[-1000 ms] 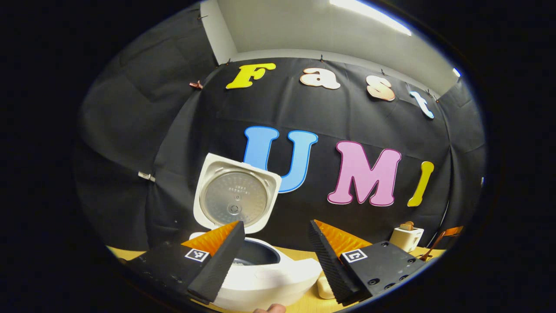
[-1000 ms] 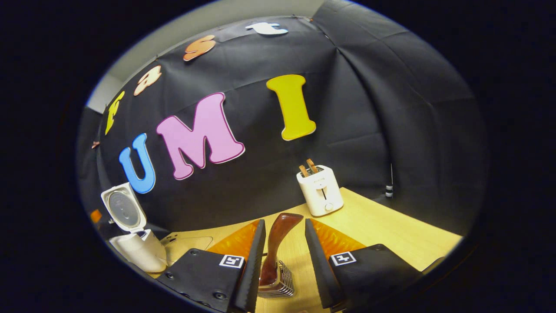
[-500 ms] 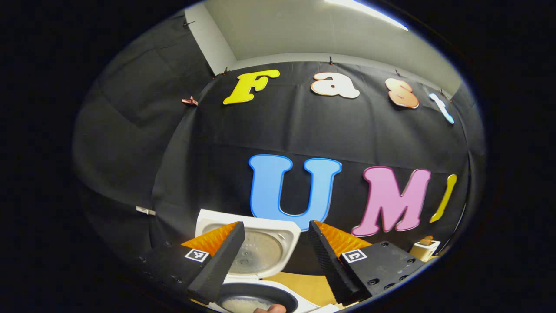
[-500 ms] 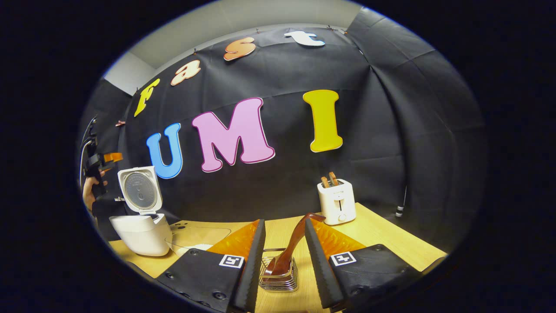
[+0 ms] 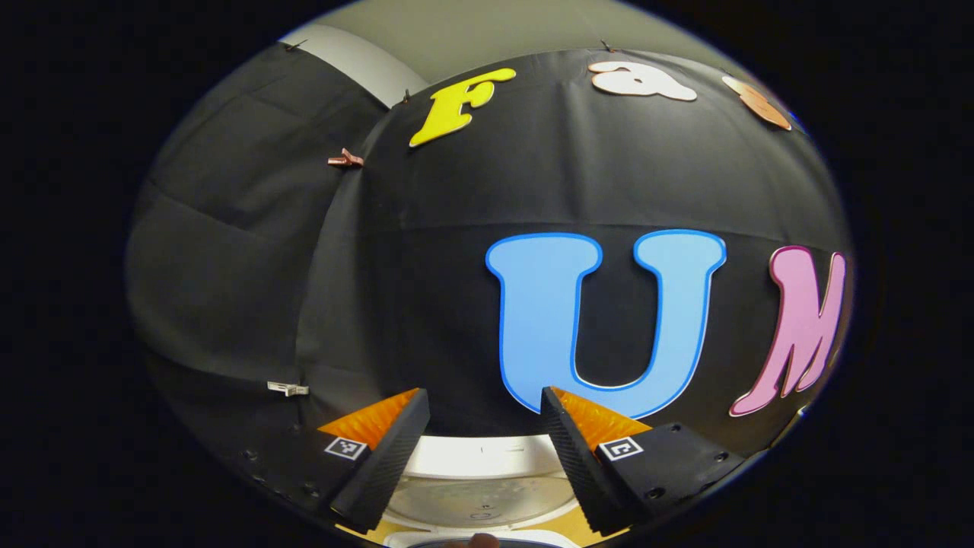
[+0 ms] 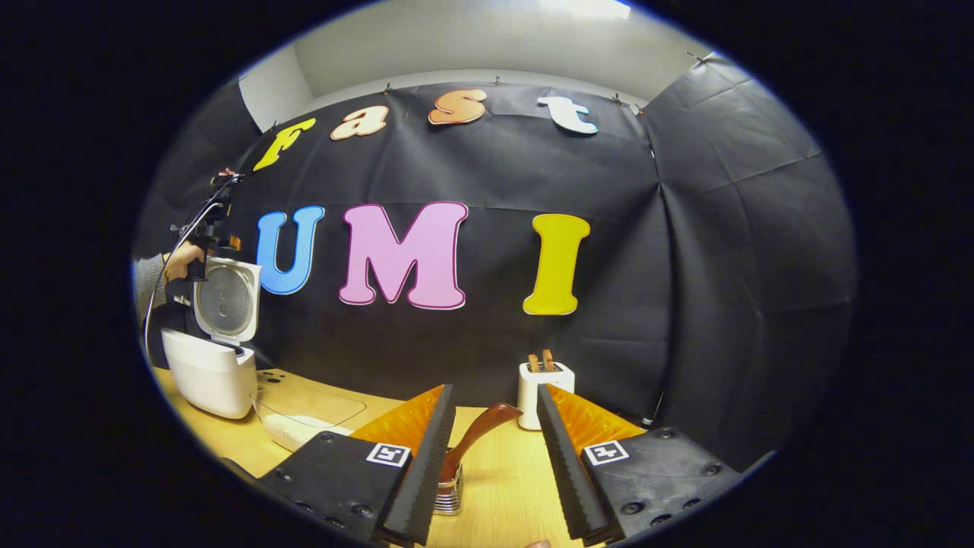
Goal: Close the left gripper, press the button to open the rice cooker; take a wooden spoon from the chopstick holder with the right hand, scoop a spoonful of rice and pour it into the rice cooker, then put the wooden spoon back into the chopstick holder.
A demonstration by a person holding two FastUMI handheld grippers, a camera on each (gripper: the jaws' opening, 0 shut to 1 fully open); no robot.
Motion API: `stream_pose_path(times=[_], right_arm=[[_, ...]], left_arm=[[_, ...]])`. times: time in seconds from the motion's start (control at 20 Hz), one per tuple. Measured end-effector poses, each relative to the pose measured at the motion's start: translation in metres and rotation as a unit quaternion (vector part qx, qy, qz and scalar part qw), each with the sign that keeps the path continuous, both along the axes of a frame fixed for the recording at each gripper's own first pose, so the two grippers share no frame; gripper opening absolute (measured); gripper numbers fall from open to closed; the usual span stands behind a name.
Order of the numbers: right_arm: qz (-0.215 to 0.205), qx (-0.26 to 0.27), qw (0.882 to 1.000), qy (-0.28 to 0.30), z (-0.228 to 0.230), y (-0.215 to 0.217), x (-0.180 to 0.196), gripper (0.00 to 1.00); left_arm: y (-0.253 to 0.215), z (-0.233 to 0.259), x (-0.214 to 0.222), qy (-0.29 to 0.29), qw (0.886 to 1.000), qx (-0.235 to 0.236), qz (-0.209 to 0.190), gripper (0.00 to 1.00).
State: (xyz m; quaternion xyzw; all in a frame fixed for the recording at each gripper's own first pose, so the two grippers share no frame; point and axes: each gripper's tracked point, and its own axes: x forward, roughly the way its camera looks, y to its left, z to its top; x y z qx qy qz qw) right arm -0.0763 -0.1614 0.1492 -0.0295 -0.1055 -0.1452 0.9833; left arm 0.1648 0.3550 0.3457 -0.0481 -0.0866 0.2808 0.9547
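In the right gripper view the white rice cooker (image 6: 207,373) stands at the far left of the table with its lid (image 6: 224,299) raised. The left gripper (image 6: 211,232), held by a hand (image 6: 183,262), hovers at the lid's top edge. In the left gripper view my left gripper (image 5: 484,396) is open, with the lid's rim (image 5: 479,457) just below its fingers. The brown wooden spoon (image 6: 479,428) stands tilted in the metal chopstick holder (image 6: 450,487). My right gripper (image 6: 493,390) is open, and the spoon lies beyond its fingers, not touching them.
A clear container (image 6: 304,415) with rice in it sits on the wooden table (image 6: 502,495) right of the cooker. A white toaster (image 6: 545,384) with two slices stands at the back against the black cloth wall.
The left gripper moved in over the cooker to the open lid's top edge. The right gripper drew back from the holder; the spoon stayed in it. Both stayed open.
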Motion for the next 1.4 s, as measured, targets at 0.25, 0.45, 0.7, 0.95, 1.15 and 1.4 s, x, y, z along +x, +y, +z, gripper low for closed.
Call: stream_pose_path(times=[0.25, 0.45, 0.7, 0.95, 1.15, 1.4], right_arm=[[0.005, 0.004, 1.000, -0.012, 0.002, 0.006, -0.006, 0.90], [0.013, 0.003, 1.000, -0.020, 0.004, 0.008, -0.010, 0.90], [0.021, 0.005, 1.000, -0.020, 0.002, 0.009, -0.010, 0.90], [0.048, 0.023, 0.998, -0.022, 0.004, 0.020, -0.014, 0.90], [0.057, 0.020, 0.997, -0.041, 0.019, 0.025, -0.026, 0.90], [0.069, 0.025, 0.995, -0.061, 0.030, 0.028, -0.037, 0.89]], left_arm=[[0.019, -0.019, 0.010, 0.053, 0.998, 0.010, 0.037, 0.94], [-0.005, -0.024, -0.009, 0.073, 0.996, 0.040, 0.024, 0.98], [-0.060, -0.049, -0.063, 0.064, 0.995, 0.066, -0.034, 0.99], [-0.118, -0.117, -0.119, 0.070, 0.992, 0.061, -0.088, 0.98], [-0.147, -0.181, -0.130, 0.113, 0.984, 0.015, -0.135, 0.98], [-0.154, -0.226, -0.124, 0.199, 0.969, -0.021, -0.143, 0.96]])
